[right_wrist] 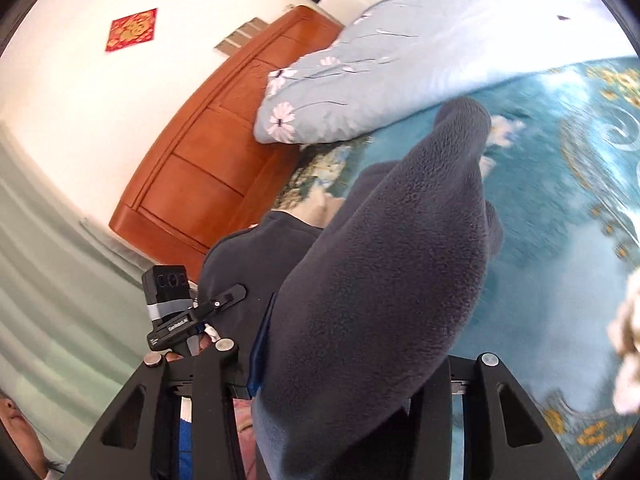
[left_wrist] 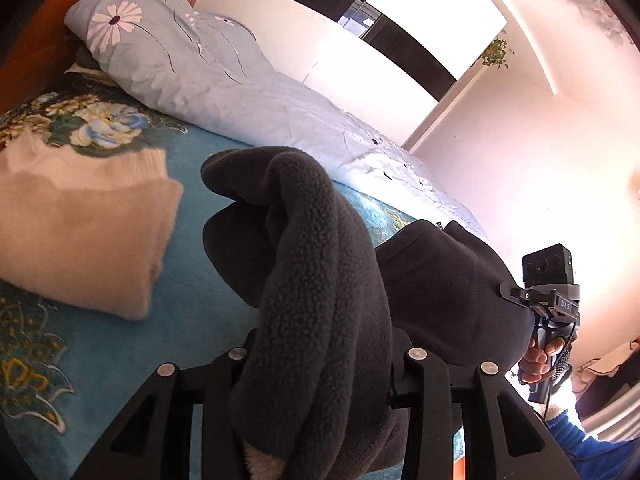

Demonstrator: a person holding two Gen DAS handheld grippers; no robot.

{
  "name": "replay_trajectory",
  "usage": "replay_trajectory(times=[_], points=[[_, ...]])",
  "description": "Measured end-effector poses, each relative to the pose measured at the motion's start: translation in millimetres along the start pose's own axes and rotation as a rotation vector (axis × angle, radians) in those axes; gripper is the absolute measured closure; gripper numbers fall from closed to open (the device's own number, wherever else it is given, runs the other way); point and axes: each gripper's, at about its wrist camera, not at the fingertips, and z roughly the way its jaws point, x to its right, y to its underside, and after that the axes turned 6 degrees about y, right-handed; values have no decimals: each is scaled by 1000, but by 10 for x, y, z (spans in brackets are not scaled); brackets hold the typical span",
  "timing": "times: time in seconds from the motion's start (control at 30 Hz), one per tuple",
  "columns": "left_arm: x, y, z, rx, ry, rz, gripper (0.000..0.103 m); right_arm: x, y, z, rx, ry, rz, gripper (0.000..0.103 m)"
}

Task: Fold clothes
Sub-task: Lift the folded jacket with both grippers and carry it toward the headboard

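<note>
A dark grey fleece garment hangs bunched above the bed, held from both ends. My left gripper is shut on one bunched part, and the cloth drapes over its fingers and hides the tips. In the right wrist view the same fleece covers my right gripper, which is shut on it. From the left wrist view, the right gripper pinches the far edge of the fleece, with a hand on its handle. The left gripper shows at the garment's left edge in the right wrist view.
A folded beige sweater lies on the teal floral bedspread to the left. A light blue flowered duvet is heaped along the far side. A wooden headboard and a white wall stand behind the bed.
</note>
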Motion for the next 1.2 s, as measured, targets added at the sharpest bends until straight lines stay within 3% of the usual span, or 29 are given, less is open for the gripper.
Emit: replay_trajectory(times=[0.33, 0.4, 0.5, 0.63, 0.77, 0.93, 1.07, 1.2], points=[[-757, -1090, -1324, 166, -165, 73, 62, -1036, -848, 1301, 6, -170, -154, 57], [-1145, -1388, -1696, 187, -191, 76, 62, -1183, -966, 1578, 14, -213, -156, 57], [-1577, -1681, -1933, 208, -207, 46, 62, -1304, -1053, 2042, 9, -266, -148, 57], [-2188, -1485, -1848, 174, -238, -68, 61, -1052, -830, 2662, -31, -276, -113, 57], [-2799, -1288, -1763, 139, -269, -182, 61, -408, -358, 3301, -179, -166, 34, 57], [-3552, -1045, -1660, 95, -306, -321, 52, 45, -129, 3350, -173, -263, 168, 59], [-3564, -1064, -1622, 95, -371, -292, 42, 56, -113, 3310, -174, -248, 158, 59], [-3486, -1062, -1692, 103, -409, -301, 42, -23, -147, 3169, -177, -173, 105, 57]])
